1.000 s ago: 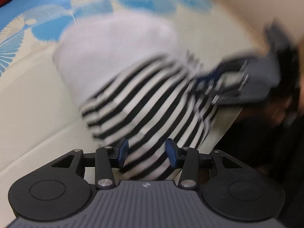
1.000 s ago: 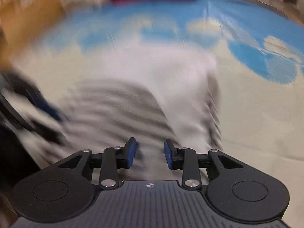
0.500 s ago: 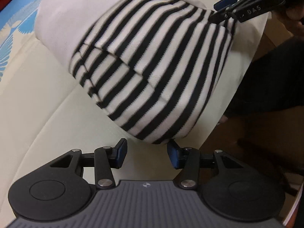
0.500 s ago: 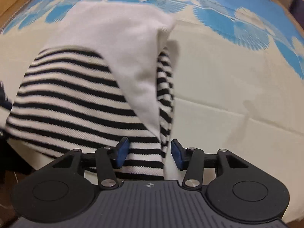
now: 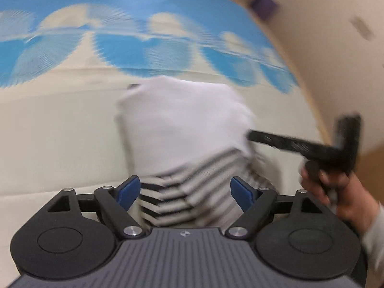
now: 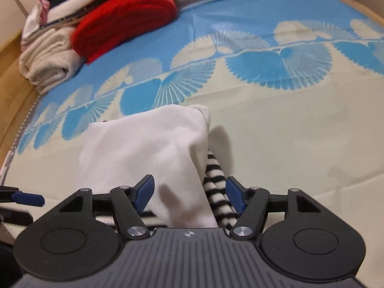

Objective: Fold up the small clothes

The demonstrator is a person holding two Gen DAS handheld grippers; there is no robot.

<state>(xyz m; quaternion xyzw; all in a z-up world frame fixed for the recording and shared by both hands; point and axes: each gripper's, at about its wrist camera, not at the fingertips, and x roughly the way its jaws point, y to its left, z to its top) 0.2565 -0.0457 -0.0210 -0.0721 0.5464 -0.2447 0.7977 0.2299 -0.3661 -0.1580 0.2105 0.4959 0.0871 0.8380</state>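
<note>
A small white garment with a black-and-white striped part point(image 6: 144, 148) lies folded on the cream and blue mat point(image 6: 288, 120). The white layer covers most of the stripes point(image 6: 216, 187). My right gripper point(image 6: 189, 192) hovers over its near edge with the jaws opening; the cloth lies under the gap and the pads do not press it. The left wrist view is blurred. My left gripper point(image 5: 186, 190) is also opening, wide over the garment's point(image 5: 182, 124) striped end, gripping nothing. A hand point(image 5: 348, 199) holds the right gripper at that view's right edge.
A pile of folded clothes sits at the mat's far left, with a red item point(image 6: 124, 21) on top and white towels point(image 6: 48, 60) beside it. A wooden floor strip point(image 6: 12, 79) runs along the mat's left edge. A beige wall point(image 5: 336, 48) rises on the right.
Both grippers have let go of the garment and widened their jaws. The garment, lifted before, now lies folded on the mat. Both views have pulled back from it.
</note>
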